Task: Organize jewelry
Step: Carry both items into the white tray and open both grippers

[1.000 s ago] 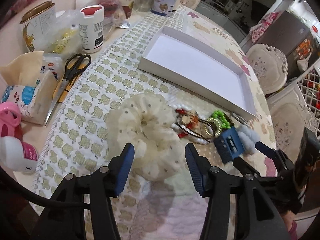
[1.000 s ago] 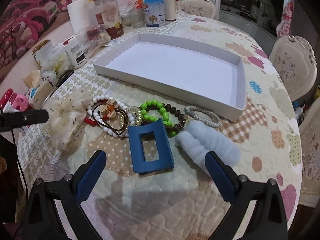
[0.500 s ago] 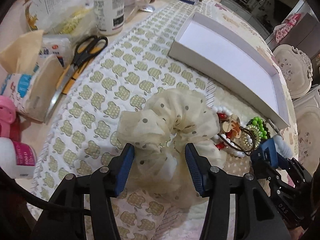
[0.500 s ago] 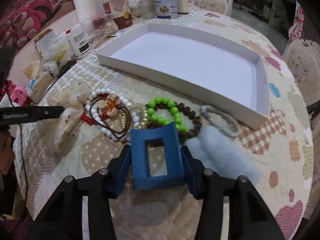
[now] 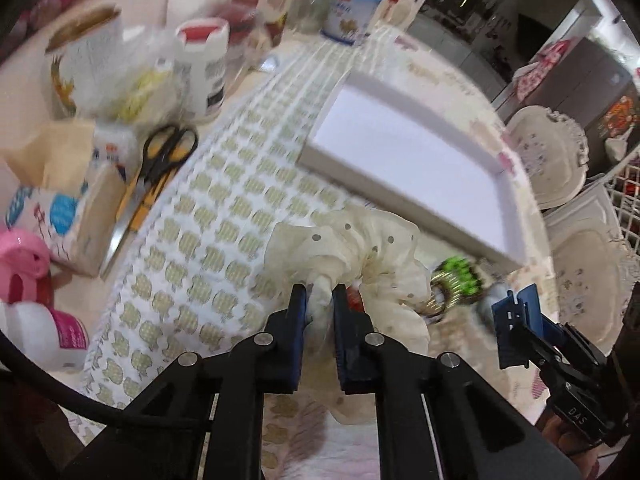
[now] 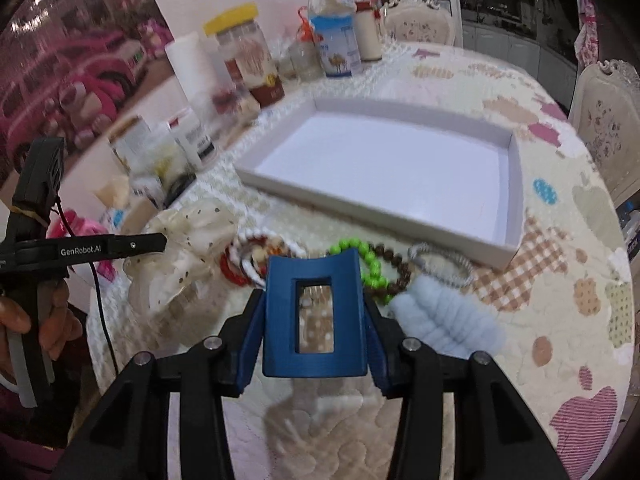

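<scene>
Item one, cream dotted scrunchie (image 5: 352,252): your left gripper (image 5: 320,300) has its fingers pinched on a fold of the fabric at the near edge, with the rest of the ruffle billowing out in front of the tips, just short of the white tray (image 5: 404,200). Carry it high enough that the loose fabric does not drag the white bead bracelet (image 6: 250,254) lying just beside it. Item two, blue rectangular hair clip (image 6: 316,312): your right gripper (image 6: 316,320) has its fingers pressed against the clip's two long sides, the clip upright between them; whether it has left the cloth cannot be told. Keep the squeeze even so the hard plastic does not twist out. Items remaining on the quilted tablecloth (image 6: 560,320): green bead bracelet (image 6: 368,258), brown bead bracelet (image 6: 394,276), grey cord hair tie (image 6: 440,266), pale blue fuzzy scrunchie (image 6: 448,320), all clustered near the tray's near wall. The tray holds nothing yet; set each piece in its own part of the floor, well apart.
</scene>
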`<control>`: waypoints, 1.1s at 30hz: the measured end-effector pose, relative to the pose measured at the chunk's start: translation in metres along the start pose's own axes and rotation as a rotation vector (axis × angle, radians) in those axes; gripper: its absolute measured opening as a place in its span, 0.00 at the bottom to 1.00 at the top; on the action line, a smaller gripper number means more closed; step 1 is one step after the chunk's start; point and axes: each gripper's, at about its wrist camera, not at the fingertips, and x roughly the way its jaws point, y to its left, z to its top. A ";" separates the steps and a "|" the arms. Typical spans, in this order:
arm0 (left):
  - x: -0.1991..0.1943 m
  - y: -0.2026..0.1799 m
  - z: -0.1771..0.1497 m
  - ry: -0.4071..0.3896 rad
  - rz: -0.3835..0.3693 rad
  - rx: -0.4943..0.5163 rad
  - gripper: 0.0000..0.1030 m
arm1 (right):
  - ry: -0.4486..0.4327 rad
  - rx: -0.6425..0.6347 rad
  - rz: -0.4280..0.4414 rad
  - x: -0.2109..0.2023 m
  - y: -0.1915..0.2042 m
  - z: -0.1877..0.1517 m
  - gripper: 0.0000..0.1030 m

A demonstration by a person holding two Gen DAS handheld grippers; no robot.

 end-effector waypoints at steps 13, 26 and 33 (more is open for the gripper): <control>0.020 -0.058 0.096 -0.101 0.016 0.064 0.03 | -0.058 0.062 -0.127 -0.004 -0.052 0.058 0.46; 0.118 -0.073 0.139 -0.038 0.182 0.056 0.03 | -0.005 0.073 -0.166 0.066 -0.109 0.091 0.46; 0.139 -0.070 0.135 -0.002 0.250 0.052 0.04 | 0.044 0.092 -0.164 0.090 -0.125 0.087 0.46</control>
